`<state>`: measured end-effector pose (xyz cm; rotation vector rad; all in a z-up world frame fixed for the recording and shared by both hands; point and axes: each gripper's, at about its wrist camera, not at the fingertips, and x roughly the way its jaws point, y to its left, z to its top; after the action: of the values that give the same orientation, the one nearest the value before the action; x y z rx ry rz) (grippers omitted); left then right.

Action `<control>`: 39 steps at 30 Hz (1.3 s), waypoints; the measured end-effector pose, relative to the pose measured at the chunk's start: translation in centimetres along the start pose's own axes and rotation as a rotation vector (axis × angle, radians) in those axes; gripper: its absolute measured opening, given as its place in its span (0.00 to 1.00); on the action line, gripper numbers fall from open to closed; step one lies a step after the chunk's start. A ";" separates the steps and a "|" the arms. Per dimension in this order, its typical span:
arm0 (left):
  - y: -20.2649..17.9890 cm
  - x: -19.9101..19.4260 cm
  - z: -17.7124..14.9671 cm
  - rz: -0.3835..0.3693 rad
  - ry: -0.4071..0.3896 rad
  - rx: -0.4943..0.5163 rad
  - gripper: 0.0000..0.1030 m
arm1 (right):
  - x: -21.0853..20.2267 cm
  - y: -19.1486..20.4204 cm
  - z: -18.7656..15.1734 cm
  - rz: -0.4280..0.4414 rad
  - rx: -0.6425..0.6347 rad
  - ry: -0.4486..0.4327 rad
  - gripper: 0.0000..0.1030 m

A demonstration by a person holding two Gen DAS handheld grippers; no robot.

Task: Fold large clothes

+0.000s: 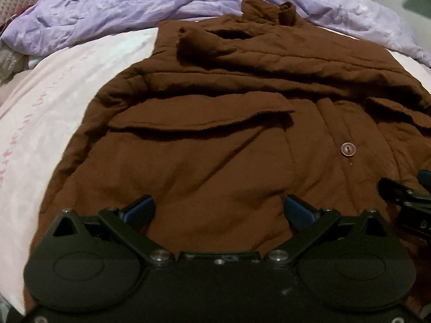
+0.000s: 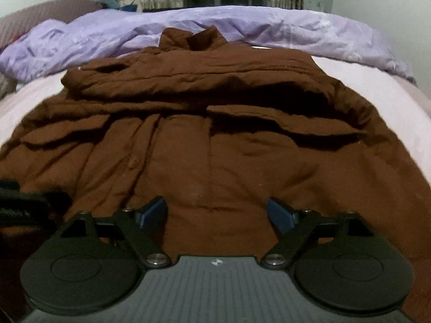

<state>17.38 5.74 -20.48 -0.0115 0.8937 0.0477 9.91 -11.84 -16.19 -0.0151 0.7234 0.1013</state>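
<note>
Brown padded cloth fills the left wrist view: the coat [image 1: 229, 113] lies on the pale pink sheet [image 1: 54, 113] of a bed, front side up, collar toward the lilac duvet [image 1: 113, 13]. Both sleeves seem already laid across the chest, so I judge that the first folds are done and the fold of the body from hem to collar is left. The left gripper [image 1: 219, 208] hovers above the hem area with its jaws spread wide and nothing between them. The hem itself is hidden under the gripper body.

In the right wrist view the same coat [image 2: 215, 140] shows 2 pocket flaps. The right gripper [image 2: 216, 214] is also spread, pinching nothing. The near hem is cut off here too, and blur makes the front buttons hard to see.
</note>
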 end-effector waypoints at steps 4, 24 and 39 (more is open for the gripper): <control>2.7 -0.9 -0.6 0.030 -0.002 -0.028 1.00 | -0.8 -2.7 -0.1 -0.060 0.015 0.010 0.99; 7.9 -4.6 1.0 0.047 -0.052 -0.120 1.00 | -3.7 -7.6 0.6 -0.168 0.037 -0.022 0.93; -3.0 1.9 4.5 -0.006 -0.028 0.102 1.00 | 1.9 -1.2 4.3 0.013 0.030 0.007 0.94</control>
<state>22.21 2.99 -19.23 0.0816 0.8673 -0.0036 14.27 -12.70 -14.21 0.0179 0.7315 0.1033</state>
